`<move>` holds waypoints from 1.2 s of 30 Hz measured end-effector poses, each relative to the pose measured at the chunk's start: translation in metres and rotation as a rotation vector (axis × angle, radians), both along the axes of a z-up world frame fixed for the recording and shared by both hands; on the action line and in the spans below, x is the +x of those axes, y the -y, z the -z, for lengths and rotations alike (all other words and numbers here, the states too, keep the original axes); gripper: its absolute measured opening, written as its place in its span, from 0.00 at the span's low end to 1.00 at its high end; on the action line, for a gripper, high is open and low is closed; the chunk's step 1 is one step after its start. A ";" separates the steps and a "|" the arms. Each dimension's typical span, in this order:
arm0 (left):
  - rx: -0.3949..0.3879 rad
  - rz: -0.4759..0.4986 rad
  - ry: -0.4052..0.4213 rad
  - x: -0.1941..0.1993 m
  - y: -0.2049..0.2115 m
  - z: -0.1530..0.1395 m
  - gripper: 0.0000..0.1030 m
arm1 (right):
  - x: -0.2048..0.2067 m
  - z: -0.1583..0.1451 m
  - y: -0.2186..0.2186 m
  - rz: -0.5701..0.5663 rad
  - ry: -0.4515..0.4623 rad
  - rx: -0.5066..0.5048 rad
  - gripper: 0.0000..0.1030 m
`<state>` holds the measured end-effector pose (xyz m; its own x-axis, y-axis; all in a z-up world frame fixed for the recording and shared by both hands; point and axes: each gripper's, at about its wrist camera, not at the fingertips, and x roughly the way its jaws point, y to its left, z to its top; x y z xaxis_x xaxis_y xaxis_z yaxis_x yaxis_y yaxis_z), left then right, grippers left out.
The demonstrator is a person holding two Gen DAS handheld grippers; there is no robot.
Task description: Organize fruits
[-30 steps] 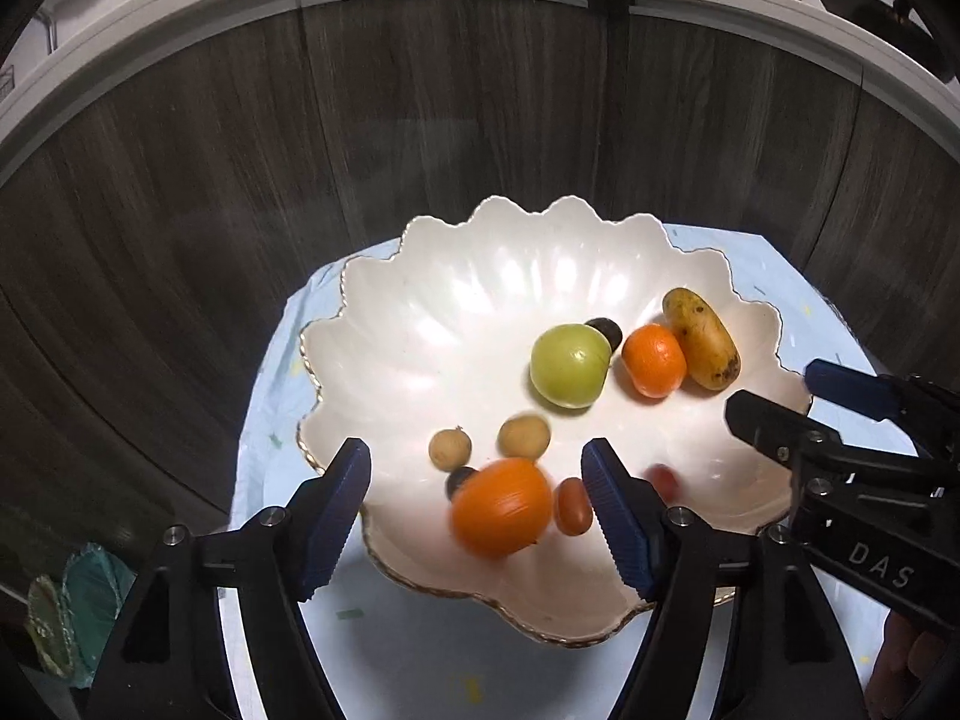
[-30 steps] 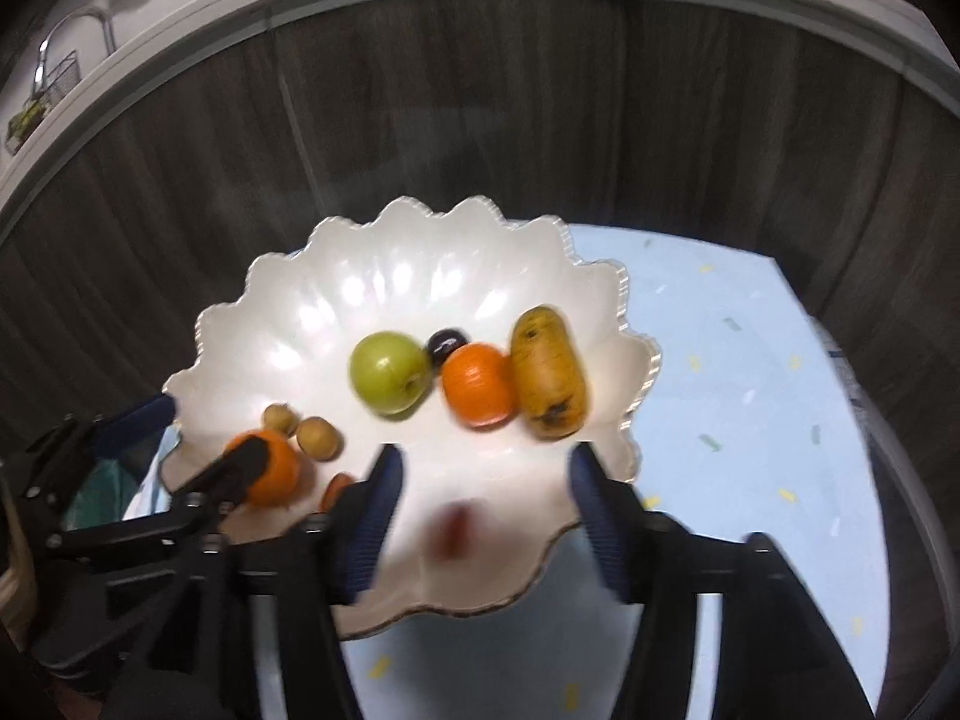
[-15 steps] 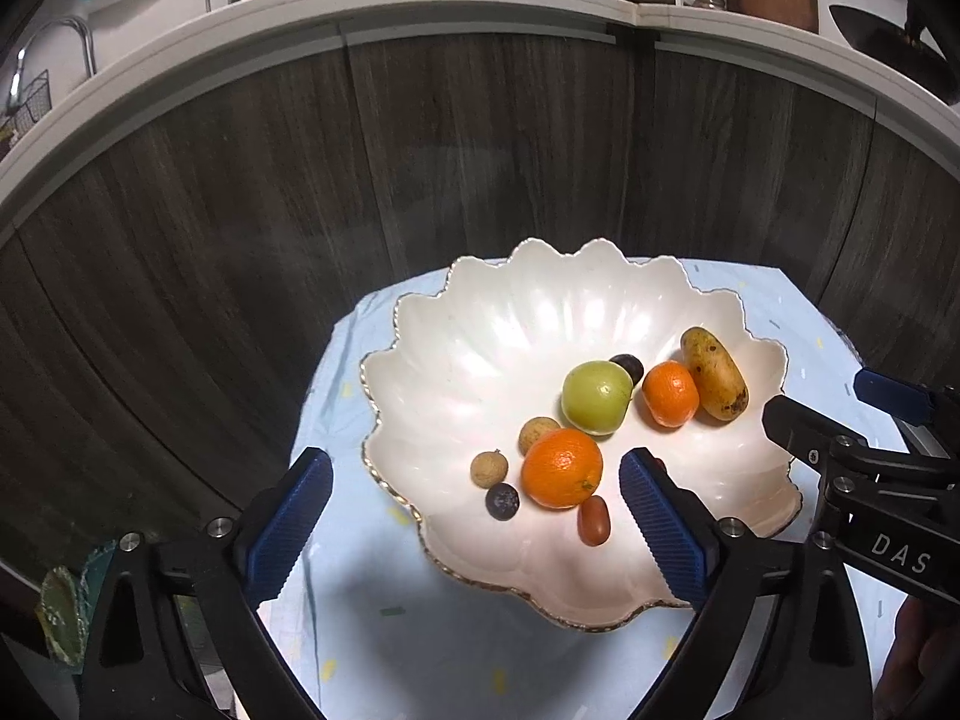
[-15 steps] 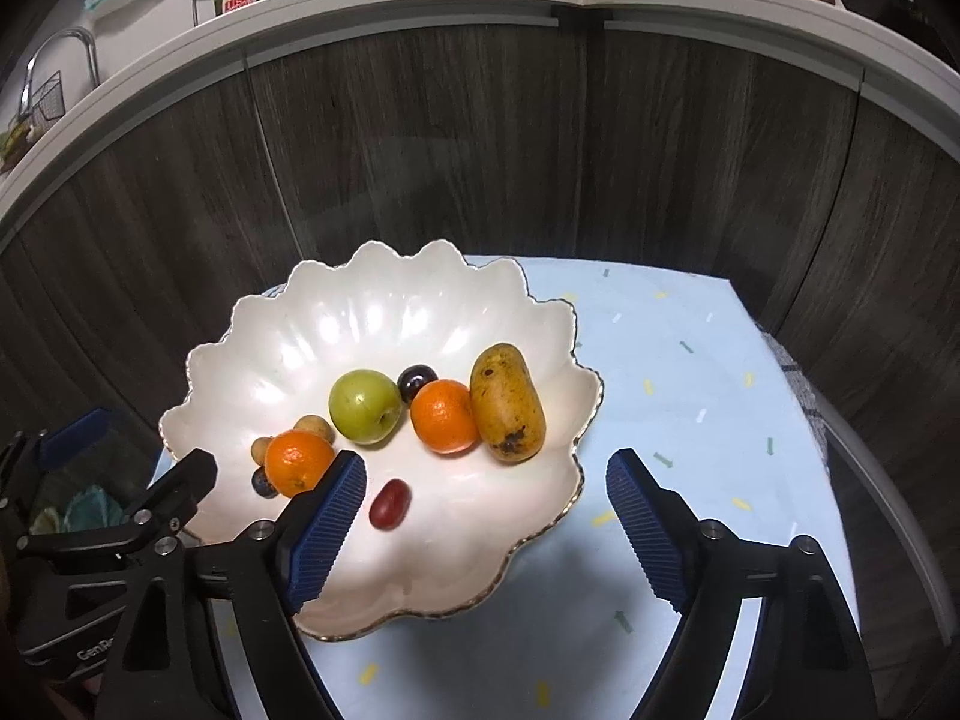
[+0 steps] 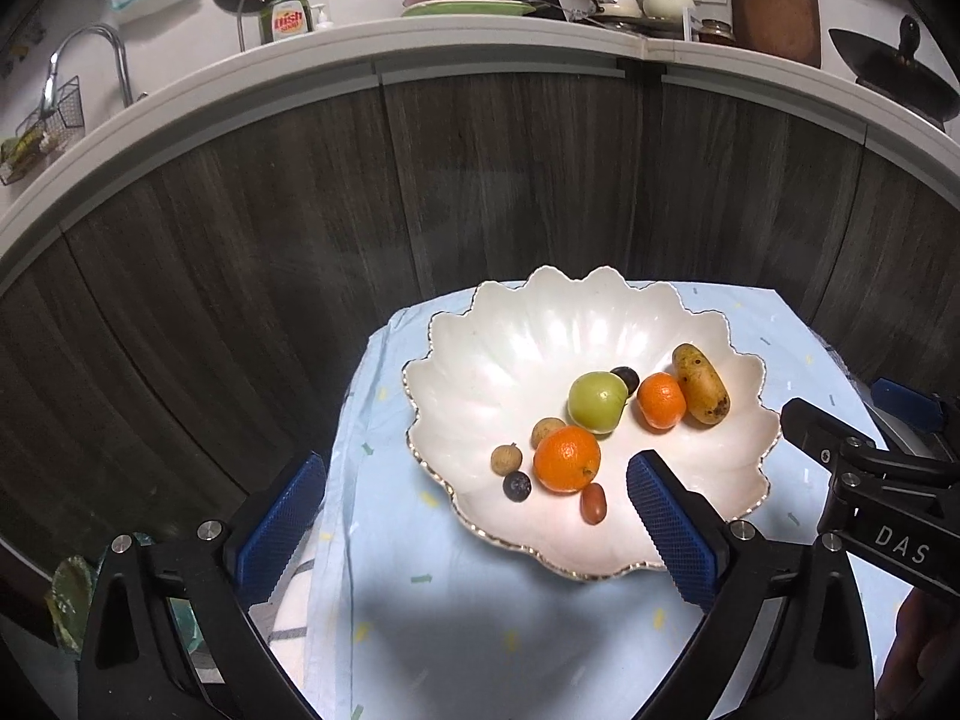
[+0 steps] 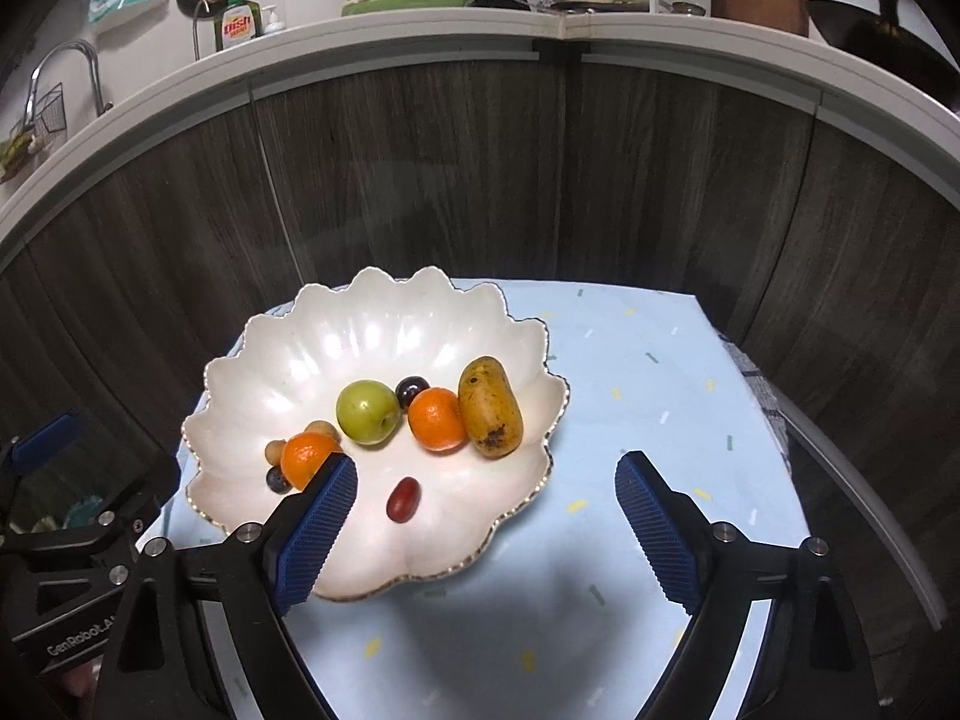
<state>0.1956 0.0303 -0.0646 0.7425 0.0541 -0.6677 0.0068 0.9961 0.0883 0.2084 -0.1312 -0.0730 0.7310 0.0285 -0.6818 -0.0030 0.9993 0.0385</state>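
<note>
A: How do the fingers stand?

B: The left gripper has its blue ribbed pads spread wide with nothing between them. The right gripper is just as wide apart and also grips nothing; its left pad covers part of the near orange.

A: And what lies just past them?

B: The white scalloped shell-shaped bowl with a gold rim sits on the pale blue cloth with small coloured flecks. All the fruit is inside it.

A: Where, by the clock, in the left wrist view?

B: Take the bowl as the face. The small dark red oval fruit lies toward 6 o'clock, alone on the white. The larger orange sits just above it, with the dark blue berry at its 8 o'clock. Two small tan round fruits sit at its 9 and 11 o'clock. The green apple is near the centre, the dark plum touching it at 1 o'clock. The smaller orange lies toward 3 o'clock, pressed against the yellow-brown spotted mango.

A: Beyond the bowl?

B: Dark wood-grain cabinet fronts rise at 12 o'clock, with a white countertop edge above. On it stands a green dish soap bottle.
</note>
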 end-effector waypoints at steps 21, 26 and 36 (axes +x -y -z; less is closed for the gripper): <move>-0.004 -0.015 0.008 -0.078 0.014 -0.019 0.99 | -0.077 -0.020 0.018 0.020 0.044 0.021 0.88; -0.009 -0.005 0.013 -0.095 0.019 -0.026 0.99 | -0.094 -0.022 0.025 0.037 0.036 0.030 0.88; -0.045 -0.024 -0.010 -0.140 0.017 -0.024 0.99 | -0.138 -0.021 0.034 0.079 0.025 0.043 0.88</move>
